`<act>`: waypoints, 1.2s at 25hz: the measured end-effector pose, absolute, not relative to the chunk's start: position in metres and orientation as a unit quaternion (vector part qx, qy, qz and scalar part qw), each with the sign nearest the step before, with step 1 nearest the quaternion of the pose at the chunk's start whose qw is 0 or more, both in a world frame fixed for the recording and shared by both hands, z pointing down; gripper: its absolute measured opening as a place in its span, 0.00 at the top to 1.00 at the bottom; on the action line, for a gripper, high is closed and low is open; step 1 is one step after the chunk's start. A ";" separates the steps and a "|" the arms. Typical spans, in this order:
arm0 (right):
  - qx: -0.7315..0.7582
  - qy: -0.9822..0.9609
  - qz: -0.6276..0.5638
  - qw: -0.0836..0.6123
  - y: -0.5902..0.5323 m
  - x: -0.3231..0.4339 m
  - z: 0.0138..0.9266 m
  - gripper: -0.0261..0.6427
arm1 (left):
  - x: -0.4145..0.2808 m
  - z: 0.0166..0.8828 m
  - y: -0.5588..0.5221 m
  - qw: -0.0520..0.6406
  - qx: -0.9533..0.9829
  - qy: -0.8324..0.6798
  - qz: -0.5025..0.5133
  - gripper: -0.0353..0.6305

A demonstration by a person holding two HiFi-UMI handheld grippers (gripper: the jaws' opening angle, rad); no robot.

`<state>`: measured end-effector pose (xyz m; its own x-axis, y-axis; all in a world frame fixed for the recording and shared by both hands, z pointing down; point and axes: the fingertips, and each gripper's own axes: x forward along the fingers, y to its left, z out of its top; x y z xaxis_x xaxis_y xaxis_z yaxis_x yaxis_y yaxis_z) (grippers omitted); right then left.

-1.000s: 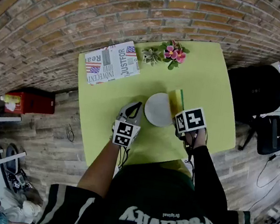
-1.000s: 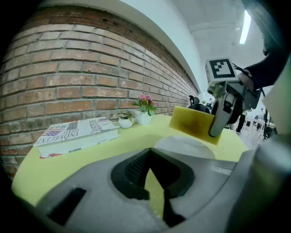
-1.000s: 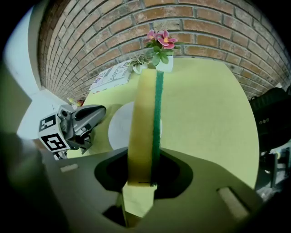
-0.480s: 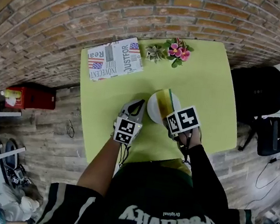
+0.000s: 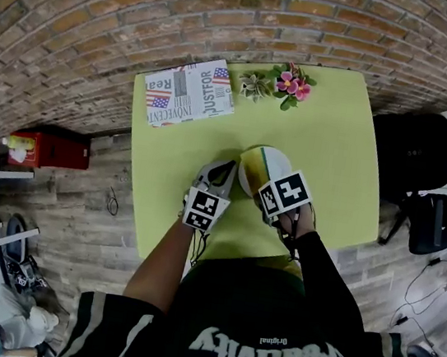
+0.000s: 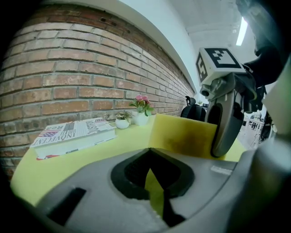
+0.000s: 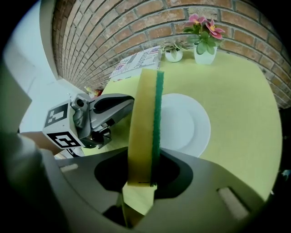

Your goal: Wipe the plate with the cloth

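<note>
A white plate (image 5: 282,162) (image 7: 184,123) lies in the middle of the green table (image 5: 329,139). My right gripper (image 5: 266,180) (image 7: 141,182) is shut on the cloth (image 5: 258,165) (image 7: 145,123), a yellow sponge pad with a green face. It holds the cloth on edge over the plate's left half. My left gripper (image 5: 225,170) (image 6: 157,191) rests on the table just left of the plate, jaws shut with nothing between them. In the left gripper view the cloth (image 6: 184,134) hides the plate. Whether the left gripper touches the rim is hidden.
A folded newspaper (image 5: 189,91) lies at the table's far left. A pink flower pot (image 5: 292,84) and a small succulent (image 5: 256,85) stand at the far edge by the brick wall. A black chair (image 5: 417,152) stands to the right, and a red box (image 5: 48,157) sits on the floor.
My right gripper has carried the cloth leftward from the plate's right edge to over the plate. The left gripper has stayed beside the plate.
</note>
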<state>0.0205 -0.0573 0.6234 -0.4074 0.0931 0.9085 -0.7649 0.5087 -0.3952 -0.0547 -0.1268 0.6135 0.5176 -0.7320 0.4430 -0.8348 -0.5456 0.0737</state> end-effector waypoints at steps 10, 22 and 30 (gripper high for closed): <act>0.218 -0.707 0.451 0.499 -0.050 0.009 0.632 0.77 | -0.054 0.613 -0.127 0.139 0.863 -0.452 0.178 0.94; 0.238 -0.693 0.464 0.498 -0.051 0.019 0.632 0.77 | -0.055 0.613 -0.126 0.140 0.864 -0.449 0.179 0.94; 0.256 -0.682 0.474 0.495 -0.051 0.035 0.634 0.77 | -0.055 0.614 -0.126 0.138 0.863 -0.450 0.181 0.94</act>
